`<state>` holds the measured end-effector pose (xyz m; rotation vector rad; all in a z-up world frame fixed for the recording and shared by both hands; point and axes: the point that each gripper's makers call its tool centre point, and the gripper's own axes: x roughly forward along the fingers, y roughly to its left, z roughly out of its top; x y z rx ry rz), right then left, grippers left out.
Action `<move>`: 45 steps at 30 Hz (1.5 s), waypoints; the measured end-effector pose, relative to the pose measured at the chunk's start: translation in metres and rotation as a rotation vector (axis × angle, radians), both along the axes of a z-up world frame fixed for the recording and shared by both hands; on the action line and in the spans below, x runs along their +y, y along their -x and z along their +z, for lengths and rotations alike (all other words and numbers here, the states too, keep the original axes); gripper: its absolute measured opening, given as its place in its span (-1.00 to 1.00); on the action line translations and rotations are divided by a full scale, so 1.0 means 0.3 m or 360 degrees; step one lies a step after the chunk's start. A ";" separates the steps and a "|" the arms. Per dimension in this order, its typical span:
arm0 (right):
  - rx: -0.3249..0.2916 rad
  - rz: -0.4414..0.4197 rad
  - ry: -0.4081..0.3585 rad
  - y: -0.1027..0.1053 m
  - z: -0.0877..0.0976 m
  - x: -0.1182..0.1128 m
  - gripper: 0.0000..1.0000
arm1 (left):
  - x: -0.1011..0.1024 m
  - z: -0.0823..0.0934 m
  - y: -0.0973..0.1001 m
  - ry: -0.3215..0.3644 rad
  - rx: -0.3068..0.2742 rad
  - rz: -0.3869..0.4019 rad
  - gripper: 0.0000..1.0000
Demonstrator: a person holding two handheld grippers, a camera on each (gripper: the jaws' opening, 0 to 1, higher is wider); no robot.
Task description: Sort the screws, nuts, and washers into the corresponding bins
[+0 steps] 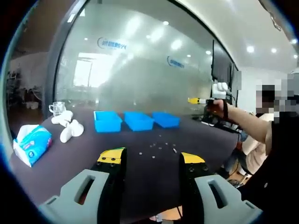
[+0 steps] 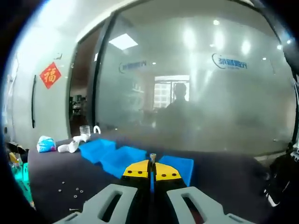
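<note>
While the left gripper (image 1: 147, 161) stood wide open and empty in the left gripper view, loose hardware (image 1: 159, 147) lay on the dark table (image 1: 140, 182) before three blue bins (image 1: 135, 120). In the right gripper view, the right gripper (image 2: 152, 169) pinched a small screw (image 2: 152, 158) above those bins (image 2: 122, 157).

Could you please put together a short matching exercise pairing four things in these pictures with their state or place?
Things:
1. left gripper
2. right gripper
3. tissue pack
4. loose hardware

States or places:
A. jaws closed on a small screw
B. scattered on the dark table before the three blue bins
C. jaws apart, holding nothing
D. lying at the table's left end

Pairs: 1-C, 2-A, 3-D, 4-B
</note>
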<state>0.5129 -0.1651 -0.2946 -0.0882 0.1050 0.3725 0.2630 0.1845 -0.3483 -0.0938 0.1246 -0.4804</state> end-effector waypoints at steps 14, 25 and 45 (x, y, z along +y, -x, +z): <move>0.0185 -0.0105 0.0074 -0.265 -0.106 0.020 -1.00 | 0.038 0.010 0.013 -0.0010 -0.0005 0.0062 -0.18; 0.0205 -0.0147 0.0078 -0.350 -0.127 0.017 -0.61 | 0.047 0.002 0.015 0.0007 0.0001 0.0074 -0.18; 0.0193 0.0249 -0.0092 0.069 -0.089 0.108 -0.34 | 0.034 -0.026 0.002 -0.0048 0.0024 -0.0038 -0.14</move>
